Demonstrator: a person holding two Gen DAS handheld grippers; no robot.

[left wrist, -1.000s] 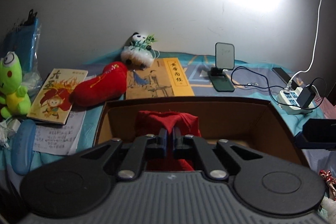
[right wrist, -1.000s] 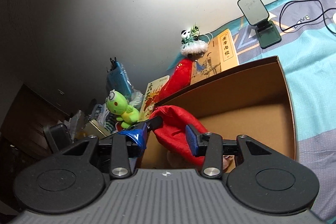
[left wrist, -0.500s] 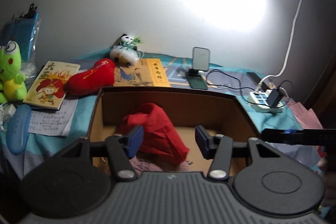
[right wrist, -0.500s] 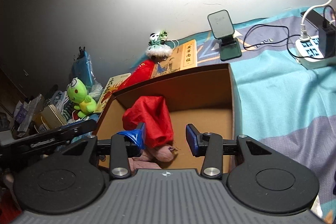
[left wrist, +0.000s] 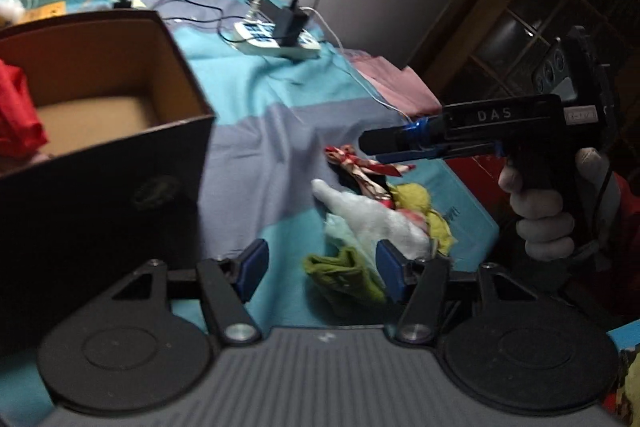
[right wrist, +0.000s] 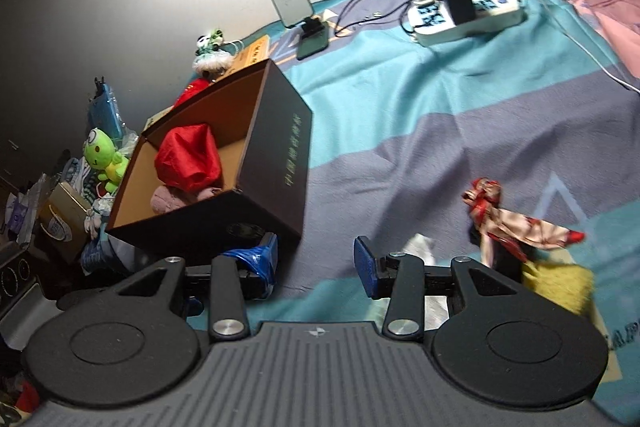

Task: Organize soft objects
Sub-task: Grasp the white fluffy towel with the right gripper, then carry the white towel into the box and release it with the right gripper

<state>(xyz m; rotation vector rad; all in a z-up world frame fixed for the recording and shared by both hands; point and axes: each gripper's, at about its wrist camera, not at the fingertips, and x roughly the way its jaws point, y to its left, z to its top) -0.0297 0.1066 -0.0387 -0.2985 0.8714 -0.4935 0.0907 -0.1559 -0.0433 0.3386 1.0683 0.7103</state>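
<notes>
A dark cardboard box (right wrist: 280,163) stands on the bed and holds a red cloth (right wrist: 188,159) over a pink plush (right wrist: 168,199); the box (left wrist: 120,155) and the cloth (left wrist: 16,115) also show in the left wrist view. A pile of soft things lies to the box's right: a white cloth (left wrist: 372,219), an olive cloth (left wrist: 344,271), a yellow cloth (left wrist: 416,199) and a red patterned scarf (left wrist: 360,163). My left gripper (left wrist: 320,269) is open and empty just before the pile. My right gripper (right wrist: 316,263) is open and empty, near the scarf (right wrist: 516,223).
A white power strip (right wrist: 468,15) with plugs and cables lies on the blue and grey bedsheet behind. A phone stand (right wrist: 300,15), books, a panda toy (right wrist: 210,53) and a green frog plush (right wrist: 102,155) sit by the wall. Pink fabric (left wrist: 392,83) lies at the bed's right edge.
My left gripper opened and let go of the red cloth in the box. Both grippers have swung right, away from the box and toward the pile of soft things.
</notes>
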